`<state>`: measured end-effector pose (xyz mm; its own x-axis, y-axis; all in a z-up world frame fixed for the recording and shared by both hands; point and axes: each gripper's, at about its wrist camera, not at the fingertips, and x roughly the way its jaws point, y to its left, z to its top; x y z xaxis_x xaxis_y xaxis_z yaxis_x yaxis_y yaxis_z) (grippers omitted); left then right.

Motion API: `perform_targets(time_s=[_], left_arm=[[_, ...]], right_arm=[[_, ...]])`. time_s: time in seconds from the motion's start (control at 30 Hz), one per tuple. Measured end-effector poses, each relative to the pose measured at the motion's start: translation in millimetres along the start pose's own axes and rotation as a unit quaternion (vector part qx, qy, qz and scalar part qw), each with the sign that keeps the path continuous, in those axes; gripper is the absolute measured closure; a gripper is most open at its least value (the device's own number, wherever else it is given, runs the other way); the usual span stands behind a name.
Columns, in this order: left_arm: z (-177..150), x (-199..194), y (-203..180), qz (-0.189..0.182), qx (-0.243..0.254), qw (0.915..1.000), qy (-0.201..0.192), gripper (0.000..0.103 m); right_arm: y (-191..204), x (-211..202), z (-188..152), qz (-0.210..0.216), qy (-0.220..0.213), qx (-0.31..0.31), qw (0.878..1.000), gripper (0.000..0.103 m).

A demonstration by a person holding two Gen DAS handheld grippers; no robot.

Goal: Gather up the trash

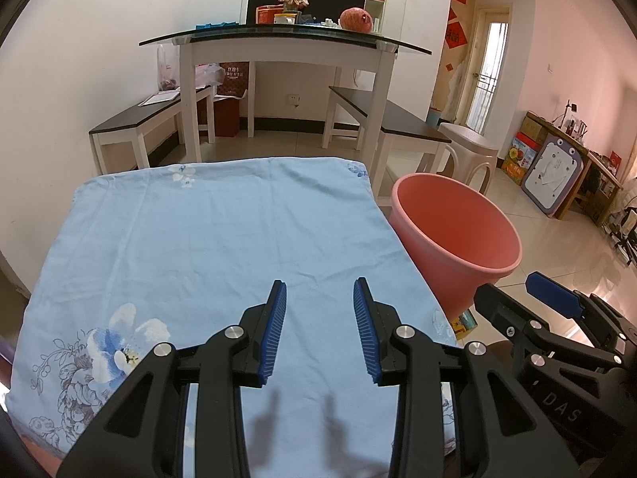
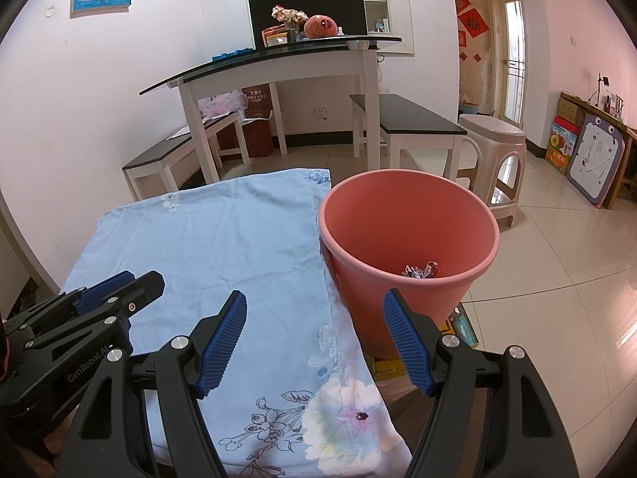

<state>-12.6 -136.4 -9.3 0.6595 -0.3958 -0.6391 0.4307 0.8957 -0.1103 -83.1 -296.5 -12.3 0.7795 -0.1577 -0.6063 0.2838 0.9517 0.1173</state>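
Crumpled trash lies inside the pink bin. The blue cloth beside the bin shows no trash. Left gripper and right gripper are spread, both empty. Collection appears complete.

We see a home dining room: glass-topped table with benches, plastic stool, tiled floor.
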Motion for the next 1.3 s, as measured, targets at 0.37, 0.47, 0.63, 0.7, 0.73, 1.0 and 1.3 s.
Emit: perform_targets(time_s=[0.37,0.47,0.63,0.7,0.73,1.0,1.3], left_arm=[[0.0,0.3,-0.4,-0.001,0.0,1.0,0.001,0.068],[0.0,0.4,-0.4,-0.001,0.0,1.0,0.001,0.068],[0.2,0.4,-1.0,0.0,0.001,1.0,0.001,0.067],[-0.3,0.1,0.3,-0.001,0.0,1.0,0.001,0.068],[-0.4,0.0,0.2,-0.001,0.0,1.0,0.001,0.068],[-0.8,0.9,-0.9,0.0,0.001,1.0,0.002,0.067],[-1.0,0.9,-2.0,0.0,0.002,1.0,0.002,0.068]], right_arm=[[-0.5,-0.1,0.8,0.0,0.0,0.0,1.0,0.033],[-0.6,0.0,0.8,0.0,0.0,0.0,1.0,0.033],[-0.7,-0.1,1.1,0.0,0.0,0.0,1.0,0.033],[-0.8,0.0,1.0,0.0,0.0,0.001,1.0,0.033],[-0.8,0.0,0.9,0.0,0.0,0.001,1.0,0.033],[-1.0,-0.1,1.6,0.0,0.001,0.0,1.0,0.033],[-1.1,0.2,1.6,0.0,0.001,0.0,1.0,0.033]])
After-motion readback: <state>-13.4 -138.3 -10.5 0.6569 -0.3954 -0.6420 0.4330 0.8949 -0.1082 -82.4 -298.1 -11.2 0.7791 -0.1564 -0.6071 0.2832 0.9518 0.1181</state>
